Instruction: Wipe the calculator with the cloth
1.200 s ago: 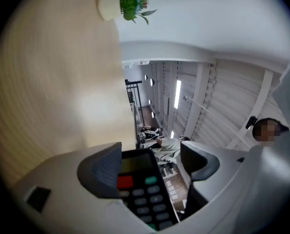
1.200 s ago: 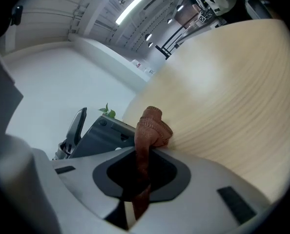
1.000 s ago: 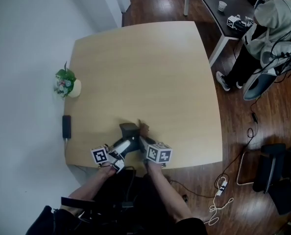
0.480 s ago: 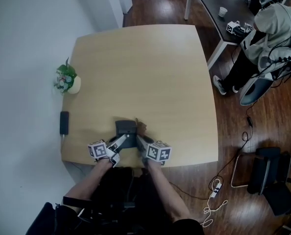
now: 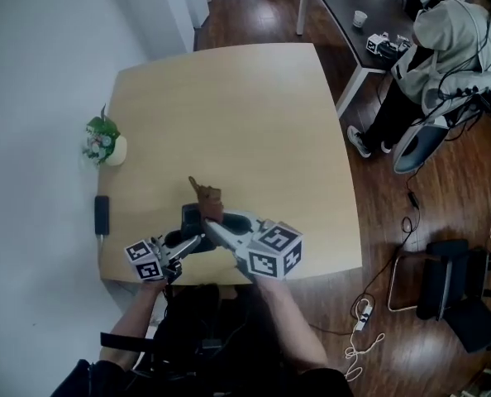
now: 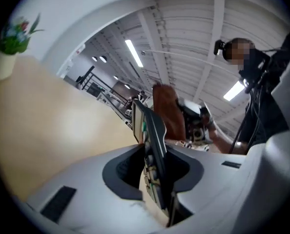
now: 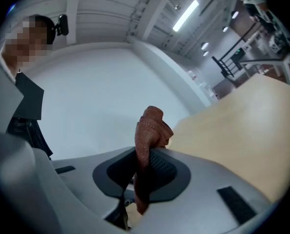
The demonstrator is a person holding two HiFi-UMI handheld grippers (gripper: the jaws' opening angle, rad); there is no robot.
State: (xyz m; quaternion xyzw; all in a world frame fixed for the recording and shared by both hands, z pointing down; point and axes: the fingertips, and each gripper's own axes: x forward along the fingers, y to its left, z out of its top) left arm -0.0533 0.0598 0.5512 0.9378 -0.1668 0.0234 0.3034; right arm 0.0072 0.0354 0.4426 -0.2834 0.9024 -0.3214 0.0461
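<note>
In the head view my left gripper (image 5: 192, 242) is shut on the dark calculator (image 5: 188, 218), held off the table (image 5: 245, 114) near its front edge. Its jaws have just been closing with the calculator between them. The left gripper view shows the calculator (image 6: 152, 130) standing edge-on between the pads of the left gripper (image 6: 154, 160). My right gripper (image 5: 215, 226) is shut on a brown cloth (image 5: 206, 195), which sticks up just beyond the calculator. The cloth (image 7: 149, 128) hangs bunched between the jaws of the right gripper (image 7: 142, 172) and shows behind the calculator as well (image 6: 167, 111).
A small potted plant (image 5: 103, 143) and a black device (image 5: 102, 213) sit at the table's left edge. Behind the table to the right, a person (image 5: 444, 48) sits at a dark desk (image 5: 353, 11). Cables (image 5: 365, 337) and chairs (image 5: 464, 279) lie on the wooden floor.
Both grippers have risen off the table. The left jaws closed on the calculator and lifted it, rolling. The right gripper carried the cloth up, so it now stands above the calculator.
</note>
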